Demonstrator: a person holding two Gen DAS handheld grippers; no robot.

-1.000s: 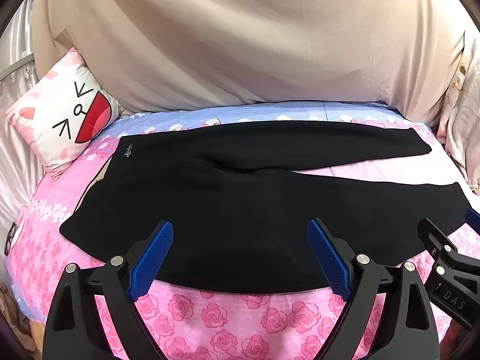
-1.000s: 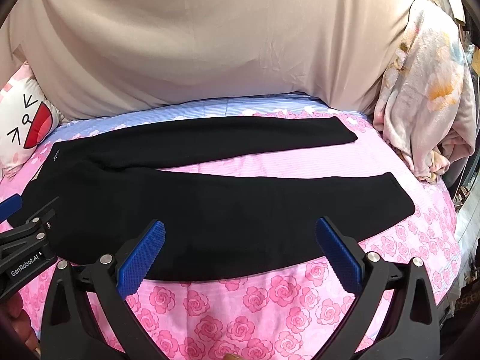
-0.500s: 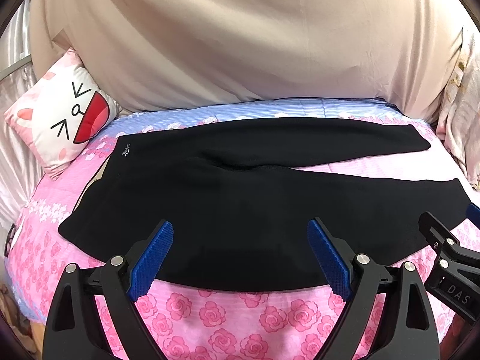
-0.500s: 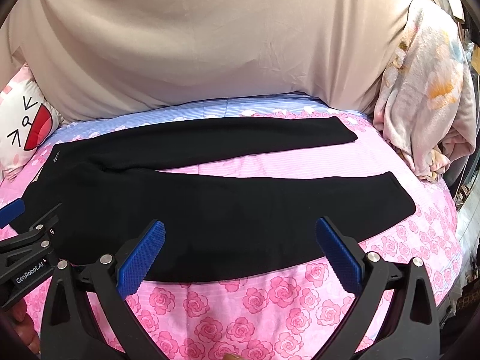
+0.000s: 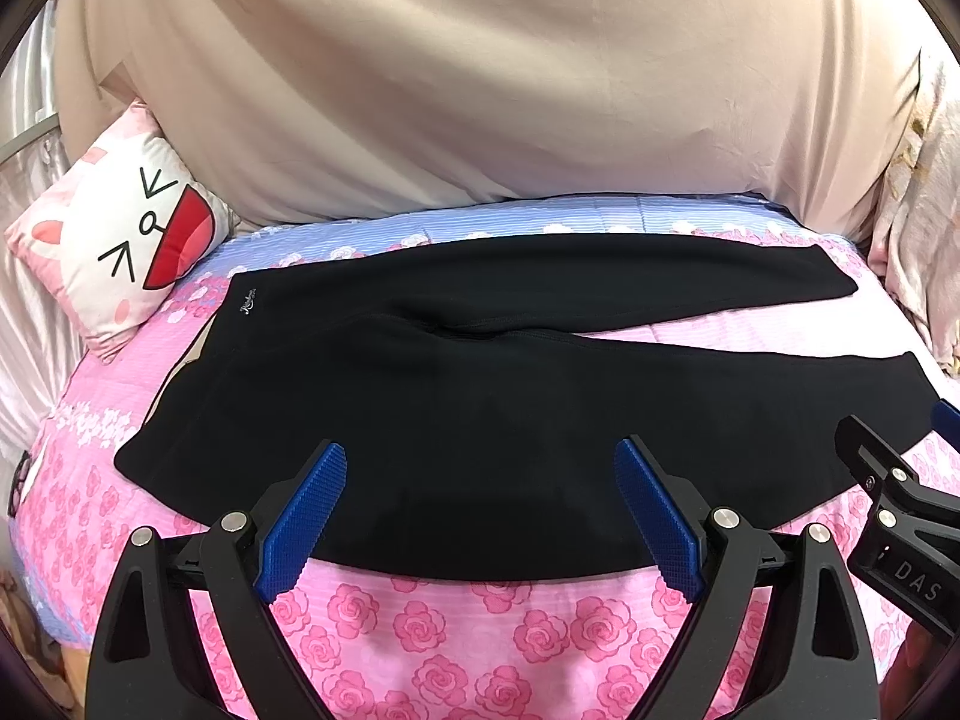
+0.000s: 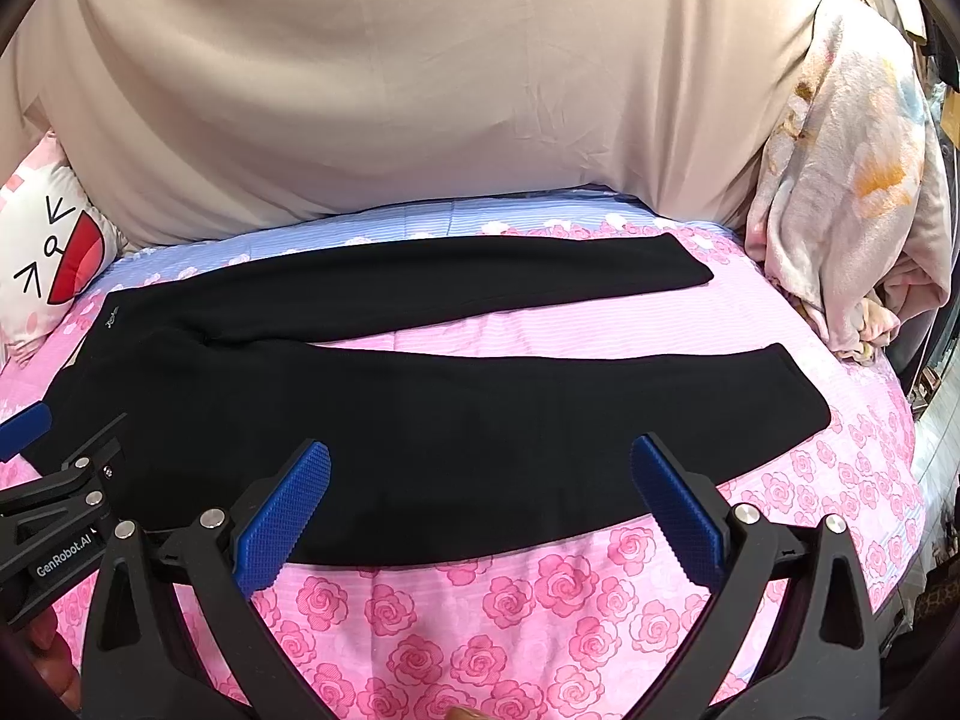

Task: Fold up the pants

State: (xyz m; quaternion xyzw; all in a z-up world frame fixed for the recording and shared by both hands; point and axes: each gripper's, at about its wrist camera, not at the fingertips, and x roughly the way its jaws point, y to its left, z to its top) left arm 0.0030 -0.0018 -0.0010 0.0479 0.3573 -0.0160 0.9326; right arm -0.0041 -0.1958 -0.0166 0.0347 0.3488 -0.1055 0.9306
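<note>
Black pants lie flat on the bed, waistband to the left, the two legs spread apart toward the right; they also show in the right wrist view. My left gripper is open and empty, held over the near edge of the pants at the hip. My right gripper is open and empty, held over the near leg's front edge. Each gripper shows at the edge of the other's view.
The bed has a pink rose-print sheet with a blue strip at the back. A cartoon-face pillow leans at the back left. A beige cloth covers the wall behind. A floral blanket hangs at the right.
Both views have shifted very slightly; the grippers stay open and the pants have not moved.
</note>
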